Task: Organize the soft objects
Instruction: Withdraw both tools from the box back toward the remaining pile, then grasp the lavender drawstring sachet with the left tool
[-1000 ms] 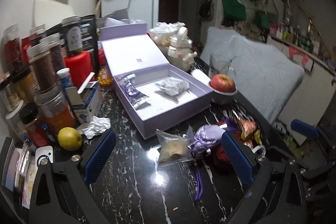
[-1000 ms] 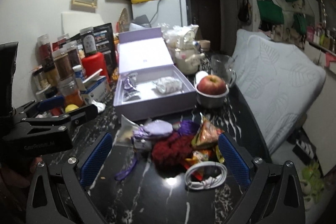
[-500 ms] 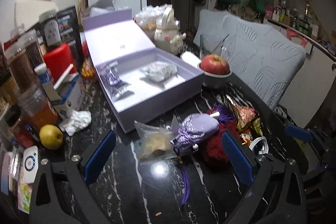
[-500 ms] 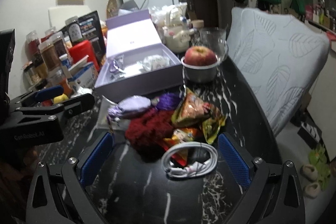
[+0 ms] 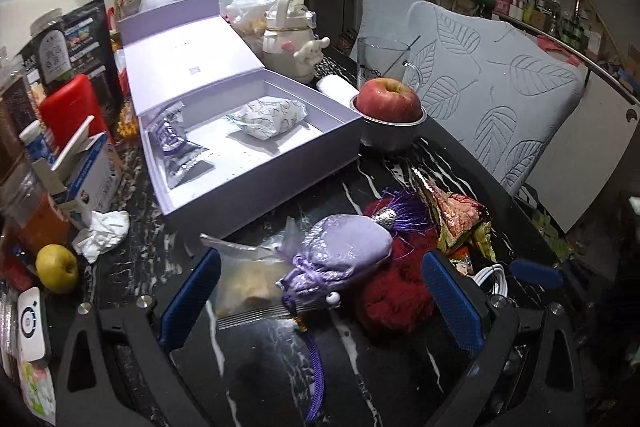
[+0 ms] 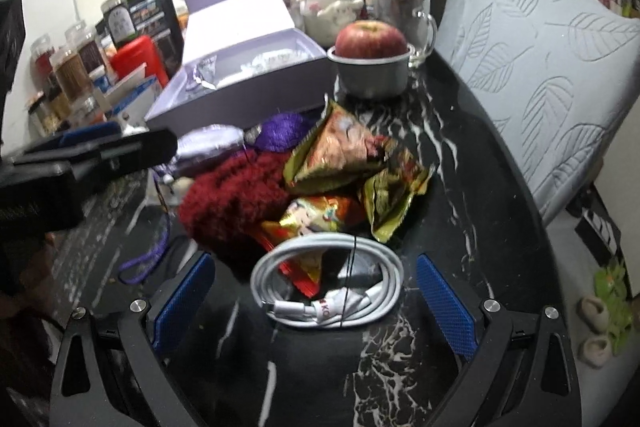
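Lilac pouch [image 5: 346, 253] sits lower centre between the left gripper's [image 5: 316, 301] wide, empty jaws; right gripper [image 6: 316, 301] gapes over the cable [image 6: 328, 283]; next: close, lift to box [image 5: 256, 163]

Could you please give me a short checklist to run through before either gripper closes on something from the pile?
1. Left gripper open: ok, jaws wide apart.
2. Lavender drawstring pouch between the left jaws: ok, though the clear zip bag lies there too.
3. Right gripper open: ok.
4. Soft item lined up for the right gripper: not ok, the coiled white cable lies between its jaws; the red knitted item sits further off.
5. Lavender box open with free space: ok, two packets inside, floor partly bare.
6. Pouch cord free of the pile: cannot tell.
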`<action>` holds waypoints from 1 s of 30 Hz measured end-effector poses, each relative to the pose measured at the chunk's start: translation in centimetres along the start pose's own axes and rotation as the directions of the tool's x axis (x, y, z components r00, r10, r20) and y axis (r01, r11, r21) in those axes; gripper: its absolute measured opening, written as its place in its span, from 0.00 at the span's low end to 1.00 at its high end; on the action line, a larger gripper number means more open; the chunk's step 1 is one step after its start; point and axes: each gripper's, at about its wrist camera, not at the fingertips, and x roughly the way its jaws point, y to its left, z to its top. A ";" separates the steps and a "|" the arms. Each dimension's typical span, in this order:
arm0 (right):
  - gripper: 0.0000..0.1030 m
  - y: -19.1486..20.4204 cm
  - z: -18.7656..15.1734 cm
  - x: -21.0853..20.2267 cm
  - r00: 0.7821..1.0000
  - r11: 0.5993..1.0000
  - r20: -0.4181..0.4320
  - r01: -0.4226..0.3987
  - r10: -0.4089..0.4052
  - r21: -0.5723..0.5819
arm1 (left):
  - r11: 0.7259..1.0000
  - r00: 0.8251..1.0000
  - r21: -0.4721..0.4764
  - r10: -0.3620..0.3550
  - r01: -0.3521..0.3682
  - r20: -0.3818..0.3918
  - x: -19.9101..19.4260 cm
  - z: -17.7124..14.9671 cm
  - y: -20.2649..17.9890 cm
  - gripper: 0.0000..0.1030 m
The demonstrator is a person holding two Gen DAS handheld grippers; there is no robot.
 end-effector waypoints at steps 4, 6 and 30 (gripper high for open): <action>0.79 -0.3 -0.3 1.0 0.999 0.999 -0.017 0.038 -0.038 0.011 | 1.000 1.000 0.010 0.011 -0.011 0.008 0.4 0.3 -0.1 0.99; 0.78 -0.3 -0.4 1.0 0.999 0.999 -0.014 0.032 -0.032 -0.004 | 1.000 1.000 0.016 0.013 -0.013 0.009 0.6 0.3 -0.1 0.99; 0.77 -4.0 0.2 -1.1 0.997 0.997 -0.039 0.063 -0.061 0.055 | 0.970 0.968 -0.194 -0.182 0.148 -0.173 6.3 -0.1 1.1 0.66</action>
